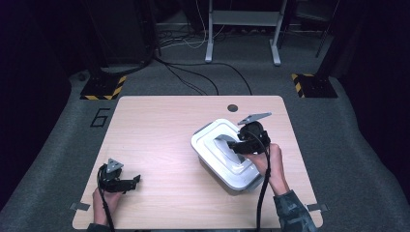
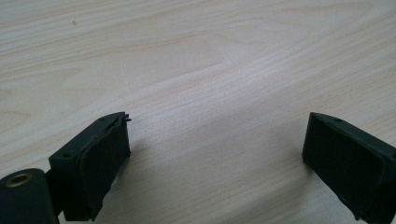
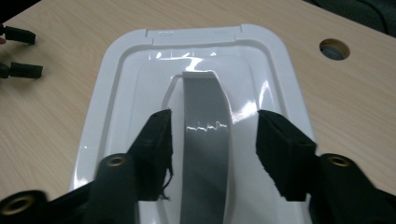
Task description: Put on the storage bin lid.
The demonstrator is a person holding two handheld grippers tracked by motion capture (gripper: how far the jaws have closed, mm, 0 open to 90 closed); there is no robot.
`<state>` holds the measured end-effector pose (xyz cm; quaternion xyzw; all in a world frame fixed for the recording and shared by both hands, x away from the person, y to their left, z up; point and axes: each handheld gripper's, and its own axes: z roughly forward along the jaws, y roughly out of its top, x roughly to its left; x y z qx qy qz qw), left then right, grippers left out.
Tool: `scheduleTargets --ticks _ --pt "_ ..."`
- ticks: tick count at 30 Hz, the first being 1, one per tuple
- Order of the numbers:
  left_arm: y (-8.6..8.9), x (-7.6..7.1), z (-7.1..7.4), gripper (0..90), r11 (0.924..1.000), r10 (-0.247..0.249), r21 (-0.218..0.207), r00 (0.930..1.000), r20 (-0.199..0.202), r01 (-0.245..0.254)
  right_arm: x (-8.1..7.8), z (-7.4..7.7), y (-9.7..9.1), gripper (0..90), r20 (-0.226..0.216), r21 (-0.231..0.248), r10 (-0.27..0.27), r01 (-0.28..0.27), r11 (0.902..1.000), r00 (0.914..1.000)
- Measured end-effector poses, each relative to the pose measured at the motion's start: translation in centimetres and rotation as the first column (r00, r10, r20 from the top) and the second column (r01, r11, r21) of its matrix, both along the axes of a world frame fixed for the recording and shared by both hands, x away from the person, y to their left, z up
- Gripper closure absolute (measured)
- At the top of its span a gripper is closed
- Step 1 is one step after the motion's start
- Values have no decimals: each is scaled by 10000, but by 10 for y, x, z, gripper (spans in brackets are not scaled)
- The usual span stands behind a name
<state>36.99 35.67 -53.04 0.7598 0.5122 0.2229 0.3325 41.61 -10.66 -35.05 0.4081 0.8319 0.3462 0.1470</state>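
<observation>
Left gripper (image 1: pixel 136 179): it is held low over the table (image 1: pixel 159 145), near the front left corner. Its jaws are spread wide and nothing is seen between them, only bare wood in the left gripper view.

Box (image 1: pixel 212 162): a white plastic container is placed right of the middle of the table, turned at an angle to the edges, its far corner toward the round cable hole (image 1: pixel 232 108).

Lid (image 3: pixel 116 93): it is seated on the box, white and glossy, with stepped ridges. It is judged to be stiff but thin, light, and slippery under rubber pads.

Handle (image 3: pixel 205 135): a grey strap is arched along the middle of the lid, fixed in a recess at its far end. It is judged to be the place where the box should be taken, because the flat lid offers no edge for a pinch. It looks slightly flexible, so some bending can be expected when weight is carried.

Right gripper (image 3: pixel 214 133): it is held above the lid, with the jaws partly apart, one on each side of the handle. The pads (image 3: pixel 156 140) are not pressed on it, a gap is seen on both sides.

Weight: the contents cannot be told, so a slow first lift is advised.
</observation>
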Motion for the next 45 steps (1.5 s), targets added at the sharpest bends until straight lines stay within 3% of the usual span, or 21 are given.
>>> scheduleTargets --ticks 2,7,13,18,24,27,32,38,45 --pt "0 0 0 71 10000 -12 13 10000 -2 12 -2 3 -6 326 227 75 -157 156 9999 9996" --pt "0 0 0 71 10000 -4 6 10000 -1 4 -7 8 -27 164 690 196 -875 863 9961 9938" --pt "0 0 0 71 10000 -3 4 10000 -2 3 -12 4 -60 125 1051 384 -1659 1626 9859 9805" --pt "0 0 0 71 10000 -4 20 10000 -23 4 -20 -10 -92 91 1419 528 -2569 2518 9663 9560" --pt "0 0 0 71 10000 -8 25 10000 -28 8 -33 -36 -124 44 1586 944 -3481 3368 9368 9239" --pt "0 0 0 70 10000 -3 19 10000 -30 3 -39 -58 -141 33 1280 1320 -3919 3760 9172 9111" --pt "0 0 0 70 10000 -4 20 10000 -33 4 -44 -98 -157 21 599 1348 -4437 4332 8912 8942" --pt "0 0 0 70 10000 -4 22 10000 -34 5 -51 -141 -158 0 164 811 -4475 4449 8919 8941" --pt "0 0 0 70 10000 0 30 10000 7 0 -56 -167 -156 0 30 610 -4510 4500 8909 8925"
